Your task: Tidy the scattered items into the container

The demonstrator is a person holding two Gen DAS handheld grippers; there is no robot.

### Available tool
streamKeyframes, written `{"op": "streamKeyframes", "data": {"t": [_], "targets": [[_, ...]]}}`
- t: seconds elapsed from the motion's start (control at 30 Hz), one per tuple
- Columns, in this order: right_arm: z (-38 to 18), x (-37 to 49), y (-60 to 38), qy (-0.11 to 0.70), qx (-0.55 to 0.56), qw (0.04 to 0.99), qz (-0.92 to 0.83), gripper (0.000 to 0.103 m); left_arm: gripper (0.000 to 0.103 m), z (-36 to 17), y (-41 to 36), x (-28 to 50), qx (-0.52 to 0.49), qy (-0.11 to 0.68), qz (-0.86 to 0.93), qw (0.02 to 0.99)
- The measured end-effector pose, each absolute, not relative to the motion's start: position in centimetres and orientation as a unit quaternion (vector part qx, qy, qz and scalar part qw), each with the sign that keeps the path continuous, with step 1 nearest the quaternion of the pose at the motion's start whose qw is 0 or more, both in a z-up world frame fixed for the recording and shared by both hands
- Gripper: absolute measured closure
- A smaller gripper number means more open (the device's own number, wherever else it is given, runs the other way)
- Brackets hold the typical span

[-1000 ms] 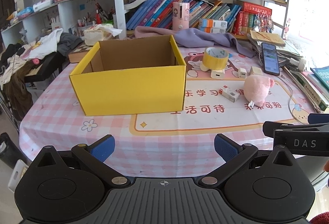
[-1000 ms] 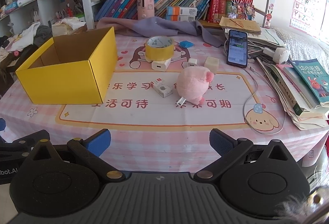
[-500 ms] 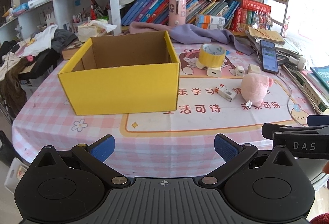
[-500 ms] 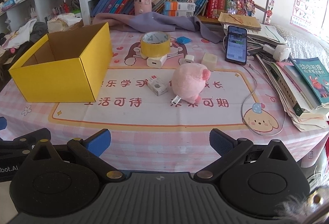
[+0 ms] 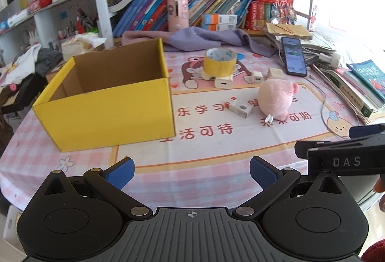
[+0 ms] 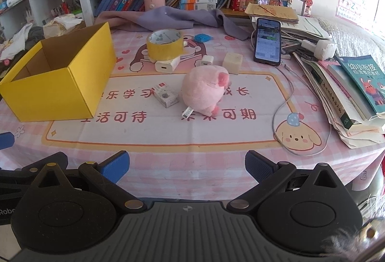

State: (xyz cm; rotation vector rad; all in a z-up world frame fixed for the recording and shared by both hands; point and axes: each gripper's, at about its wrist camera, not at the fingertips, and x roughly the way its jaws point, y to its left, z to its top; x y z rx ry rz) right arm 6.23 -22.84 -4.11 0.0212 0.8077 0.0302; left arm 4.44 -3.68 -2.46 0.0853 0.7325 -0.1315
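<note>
**Both tools nearer the surface, fingers apart, nothing held**

Change since earlier frames: both cameras have advanced toward the items — box and pink toy sit larger and closer in each view; the items themselves have not shifted on the surface.

Left wrist view. Left tool (image 5: 192,171) hovers over the near edge of the surface (image 5: 72,165), blue pads wide apart, nothing between them. Yellow cardboard box (image 5: 108,108) stands open-topped to the left, upright, interior looks empty as far as visible. To its right: small white carton (image 5: 239,106) lying flat, just beside the pink plush toy (image 5: 276,99). Behind these, a yellow tape roll (image 5: 219,61) with a white charger block (image 5: 224,81) touching its front; a smaller white plug (image 5: 257,77) and a cream cube (image 5: 276,73) near it. Phone (image 5: 294,56) lies face up toward the right. The right tool's black body intrudes at the right edge.

Right wrist view. Right tool (image 6: 187,163) also over the near edge, pads spread, empty — the pink plush toy (image 6: 204,91) lies straight ahead. White carton (image 6: 166,95) just left of the toy; tape roll (image 6: 164,44) behind; box (image 6: 57,86) at far left. A white cable (image 6: 284,108) loops across the mat on the right, beside a stack of books (image 6: 349,93).
</note>
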Motion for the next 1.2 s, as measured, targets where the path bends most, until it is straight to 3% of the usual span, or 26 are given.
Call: {"op": "streamKeyframes", "data": {"t": [0.6, 0.9, 1.2], "targets": [[-4.2, 11.8, -25.8, 0.389, -0.026, 0.919, 0.049, 0.000, 0.001, -3.3, -8.5, 8.9, 0.050, 0.366, -0.067, 0.927], [-4.7, 15.9, -27.8, 0.393, -0.018, 0.916, 0.077, 0.008, 0.007, -3.8, -11.4, 11.5, 0.066, 0.368, -0.073, 0.925], [-5.6, 20.9, -28.6, 0.411, 0.001, 0.903, 0.121, 0.008, 0.012, -4.7, -13.2, 14.4, 0.086, 0.385, -0.051, 0.918]]}}
